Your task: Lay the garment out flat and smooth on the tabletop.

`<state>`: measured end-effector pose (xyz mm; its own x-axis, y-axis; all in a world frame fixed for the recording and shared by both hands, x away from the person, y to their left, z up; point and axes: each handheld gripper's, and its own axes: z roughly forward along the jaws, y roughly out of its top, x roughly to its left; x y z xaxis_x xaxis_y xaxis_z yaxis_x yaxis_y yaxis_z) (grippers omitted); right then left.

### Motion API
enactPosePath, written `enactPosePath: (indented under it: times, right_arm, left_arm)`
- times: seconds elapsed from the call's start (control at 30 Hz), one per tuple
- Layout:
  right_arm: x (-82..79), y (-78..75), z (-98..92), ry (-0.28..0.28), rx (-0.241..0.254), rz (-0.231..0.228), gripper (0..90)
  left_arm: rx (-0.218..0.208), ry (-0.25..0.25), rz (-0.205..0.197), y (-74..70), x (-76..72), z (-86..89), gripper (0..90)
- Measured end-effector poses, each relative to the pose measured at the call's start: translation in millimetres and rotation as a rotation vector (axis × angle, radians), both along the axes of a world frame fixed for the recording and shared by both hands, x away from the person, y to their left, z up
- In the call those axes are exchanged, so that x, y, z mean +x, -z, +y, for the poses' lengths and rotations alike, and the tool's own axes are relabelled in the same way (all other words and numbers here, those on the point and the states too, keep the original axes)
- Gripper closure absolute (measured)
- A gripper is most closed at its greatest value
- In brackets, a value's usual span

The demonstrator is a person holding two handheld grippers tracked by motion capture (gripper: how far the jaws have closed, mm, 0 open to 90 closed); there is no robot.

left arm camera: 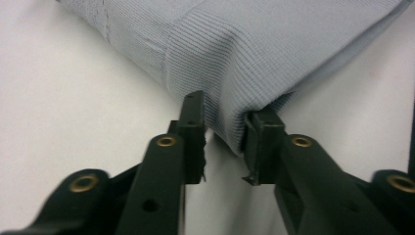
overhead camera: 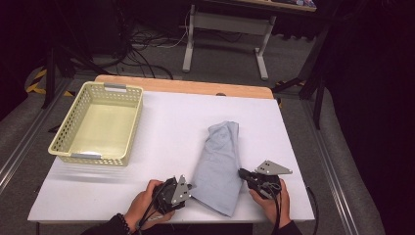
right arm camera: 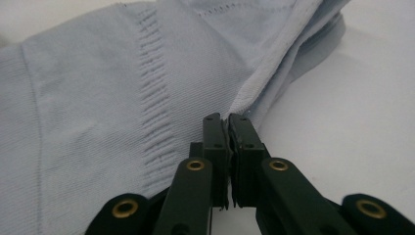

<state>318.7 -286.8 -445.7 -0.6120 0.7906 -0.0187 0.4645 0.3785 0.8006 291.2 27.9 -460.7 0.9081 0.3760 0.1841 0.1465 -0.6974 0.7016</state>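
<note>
A folded pale blue garment (overhead camera: 219,164) is laid at the lower centre of the high view, on the white table (overhead camera: 166,132), running from the middle of the frame down toward the near edge. It is judged to be light, soft and limp: it should drape and sag wherever it is not supported, and a single layer could slide out of a shallow pinch. The ribbed knit seen up close offers some friction, so the hems and folded edges are the places best taken hold of.

The left gripper (overhead camera: 188,188) is seen at the garment's lower left edge. In the left gripper view its jaws stand apart with a folded corner of the cloth (left arm camera: 235,73) lying between them; the pads seem to touch the fabric without squeezing it, though this is hard to settle from that angle. The right gripper (overhead camera: 243,173) sits at the garment's right edge, and in the right gripper view its jaws are clenched together on a thin hem of the fabric (right arm camera: 147,83).

The high view gives what the close views do not: the whole folded shape, both hands at the bottom of the frame, and a yellow perforated basket (overhead camera: 132,128) at the upper left, well apart from the cloth. The gripper views give the stitching, the layers at the edge and the jaw gaps.
</note>
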Motion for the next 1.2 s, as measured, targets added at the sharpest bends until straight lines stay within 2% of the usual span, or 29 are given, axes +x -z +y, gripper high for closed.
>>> enactPosePath:
  times: [0.03,0.1,0.17,0.2,0.27,0.33,0.4,0.53,0.6,0.67,0.77,0.8,0.83,0.97,1.03,1.07,1.1,1.13,1.2]
  right_arm:
    - [1.0,1.6,-0.4,0.003,0.0,0.007,84.2]
    - [2.1,2.6,-2.5,0.011,0.009,0.014,77.8]
    - [2.5,2.1,-4.1,0.037,0.009,0.013,66.2]
    - [2.7,0.8,-5.6,0.047,0.015,0.012,63.8]
    - [2.8,-1.8,-7.8,0.043,0.054,0.015,57.6]
    - [1.3,-5.8,-7.2,0.024,0.101,0.0,50.3]
    - [0.5,-6.7,-3.3,0.01,0.087,-0.008,48.1]
    - [3.1,0.6,4.7,-0.015,0.055,0.031,40.0]
    - [7.6,6.7,4.5,-0.001,0.063,0.07,37.2]
    - [12.8,11.6,2.7,0.014,0.093,0.137,36.2]
    - [14.7,12.5,5.5,-0.004,0.079,0.159,41.6]
    - [15.1,12.8,7.5,-0.019,0.065,0.16,44.0]
    - [15.9,12.5,8.5,-0.03,0.06,0.165,46.3]
    - [19.6,12.8,5.9,-0.056,0.089,0.199,54.7]
    - [20.4,12.8,6.1,-0.072,0.094,0.201,59.4]
    - [20.6,12.6,6.6,-0.075,0.095,0.203,60.8]
    - [21.5,12.6,7.2,-0.085,0.094,0.199,62.5]
    - [22.1,12.4,7.5,-0.093,0.093,0.198,63.9]
    - [23.4,12.1,7.6,-0.109,0.093,0.195,66.1]
  left_arm:
    - [0.0,0.019,0.006,-1.4,-0.4,1.4,63.9]
    - [-0.003,0.02,0.004,-4.5,-2.9,3.7,56.3]
    - [-0.017,0.034,0.023,-8.6,-5.2,6.9,43.2]
    - [-0.035,0.042,0.012,-10.7,-6.3,8.8,37.9]
    - [-0.059,0.027,0.0,-14.9,-7.5,12.2,27.3]
    - [-0.086,0.007,-0.013,-19.0,-6.0,14.7,20.8]
    - [-0.138,-0.006,0.0,-23.0,-2.4,16.9,17.6]
    - [-0.165,-0.049,-0.009,-24.6,6.2,13.1,17.5]
    - [-0.184,-0.066,0.016,-23.5,13.4,9.9,17.8]
    - [-0.201,-0.082,0.033,-20.9,20.7,7.1,18.0]
    - [-0.226,-0.092,0.101,-14.2,32.3,2.8,17.9]
    - [-0.214,-0.087,0.129,-9.6,35.4,-1.1,17.7]
    - [-0.198,-0.088,0.14,-6.8,36.8,-3.7,16.8]
    - [-0.134,-0.071,0.21,5.5,41.9,-14.7,20.6]
    - [-0.138,-0.061,0.223,6.3,42.8,-15.7,27.6]
    - [-0.135,-0.057,0.233,5.9,43.6,-16.1,27.9]
    - [-0.141,-0.048,0.263,5.6,44.1,-15.8,33.5]
    - [-0.145,-0.045,0.271,5.4,44.2,-15.8,39.2]
    - [-0.141,-0.043,0.265,3.9,42.3,-15.7,44.4]
